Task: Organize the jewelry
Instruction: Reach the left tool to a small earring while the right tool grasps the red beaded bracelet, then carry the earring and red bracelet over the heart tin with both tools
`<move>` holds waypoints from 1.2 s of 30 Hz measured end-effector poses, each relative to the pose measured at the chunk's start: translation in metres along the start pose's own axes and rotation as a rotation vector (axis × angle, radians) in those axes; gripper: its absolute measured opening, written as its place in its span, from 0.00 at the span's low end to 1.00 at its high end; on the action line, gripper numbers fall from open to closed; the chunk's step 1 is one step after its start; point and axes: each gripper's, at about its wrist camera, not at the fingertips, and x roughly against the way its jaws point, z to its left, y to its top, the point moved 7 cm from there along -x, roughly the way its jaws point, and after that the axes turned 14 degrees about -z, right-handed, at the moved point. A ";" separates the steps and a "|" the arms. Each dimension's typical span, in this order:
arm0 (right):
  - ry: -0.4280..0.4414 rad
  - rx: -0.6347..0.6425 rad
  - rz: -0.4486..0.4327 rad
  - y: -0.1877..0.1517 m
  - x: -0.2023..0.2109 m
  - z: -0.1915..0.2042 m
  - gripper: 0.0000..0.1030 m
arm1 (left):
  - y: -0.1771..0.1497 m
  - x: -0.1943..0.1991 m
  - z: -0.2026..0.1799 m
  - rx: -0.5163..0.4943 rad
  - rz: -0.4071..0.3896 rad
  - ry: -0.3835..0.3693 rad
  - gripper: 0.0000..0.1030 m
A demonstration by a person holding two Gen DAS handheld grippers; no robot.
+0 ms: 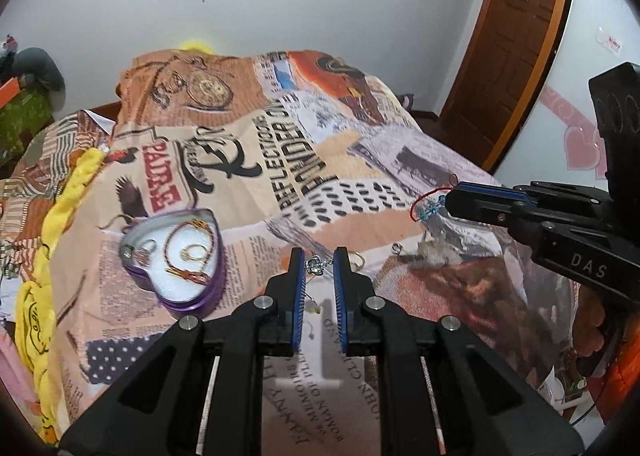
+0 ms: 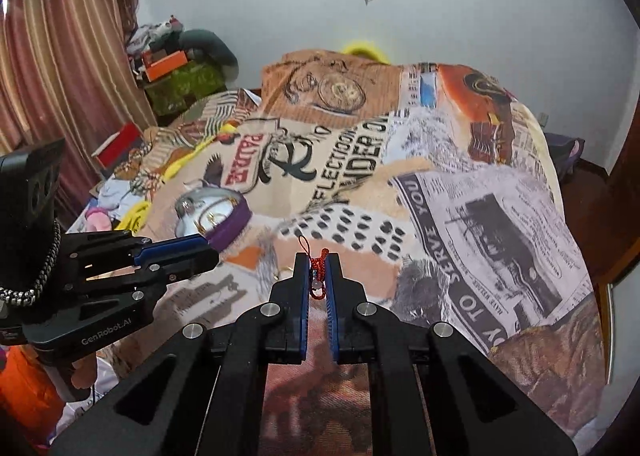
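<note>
Left hand-held gripper (image 1: 320, 260): jaws nearly closed, a small silver heart-shaped pendant (image 1: 316, 266) sits between the tips, a thin chain hanging below it; actual pad contact hard to confirm, pendant looks held clear of the bedspread (image 1: 360, 160).

Right hand-held gripper (image 2: 318, 268): clamped on a red cord bracelet (image 2: 320, 258), with the knotted end and a loop sticking out past the tips, small beads between the pads. Left wrist view shows the same bracelet with blue beads dangling from the right tips, off the bedspread.

Heart-shaped box (image 1: 180, 260), purple wall, white lining, lies open on the bed to the left of the left gripper. Inside: a braided bracelet (image 1: 200, 244), a gold ring (image 1: 192, 254), a silver ring (image 1: 138, 252).

Loose on the bedspread just beyond the left tips: a second gold ring (image 1: 357, 258), and a small silver ring (image 1: 397, 247) further right.
</note>
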 end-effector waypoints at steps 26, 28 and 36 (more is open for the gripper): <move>0.147 0.028 -0.057 0.043 -0.047 0.087 0.07 | 0.030 0.034 0.087 0.048 -0.114 0.153 0.12; 0.151 0.027 -0.048 0.043 -0.055 0.090 0.07 | 0.029 0.030 0.096 0.059 -0.109 0.165 0.12; 0.145 0.047 -0.012 0.047 -0.089 0.097 0.07 | 0.020 0.006 0.122 0.097 -0.062 0.195 0.12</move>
